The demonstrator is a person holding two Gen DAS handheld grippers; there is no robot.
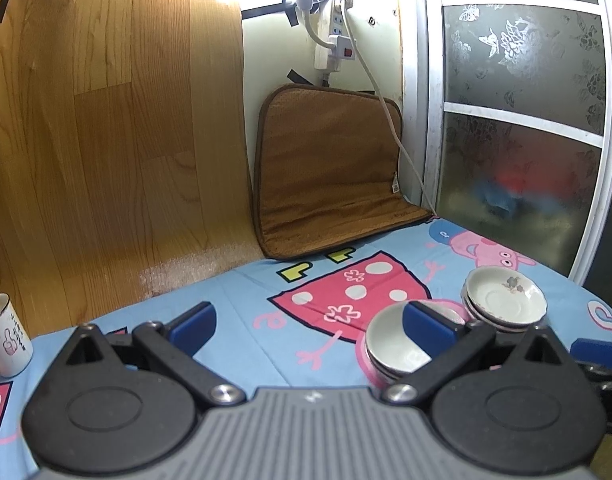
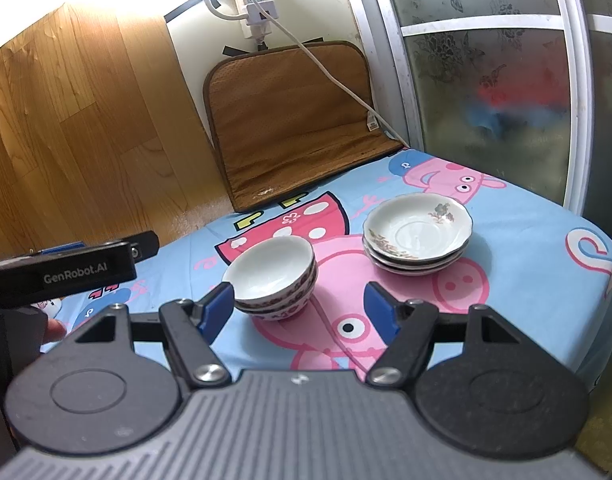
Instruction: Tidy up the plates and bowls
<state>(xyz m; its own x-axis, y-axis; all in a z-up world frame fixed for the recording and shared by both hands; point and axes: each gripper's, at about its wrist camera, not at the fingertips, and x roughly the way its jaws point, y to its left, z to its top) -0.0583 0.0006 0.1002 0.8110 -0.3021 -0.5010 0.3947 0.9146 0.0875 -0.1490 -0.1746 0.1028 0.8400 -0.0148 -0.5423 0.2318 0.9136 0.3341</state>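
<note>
A stack of white bowls (image 2: 274, 276) with patterned outsides stands on the cartoon-print tablecloth (image 2: 525, 256). To its right is a stack of white scalloped plates (image 2: 417, 232) with flower prints. My right gripper (image 2: 300, 310) is open just in front of the bowls, its left fingertip beside the stack's near left side, nothing between the pads. In the left wrist view my left gripper (image 1: 309, 326) is open and holds nothing. There the bowls (image 1: 401, 346) sit partly behind its right finger, and the plates (image 1: 505, 298) lie further right.
A white paper cup (image 1: 4, 334) with a stick in it stands at the table's left. A brown cushion (image 2: 294, 120) leans on the back wall under a power strip (image 2: 256, 4) and cord. Wood panelling is on the left, a frosted glass door (image 2: 485, 68) on the right.
</note>
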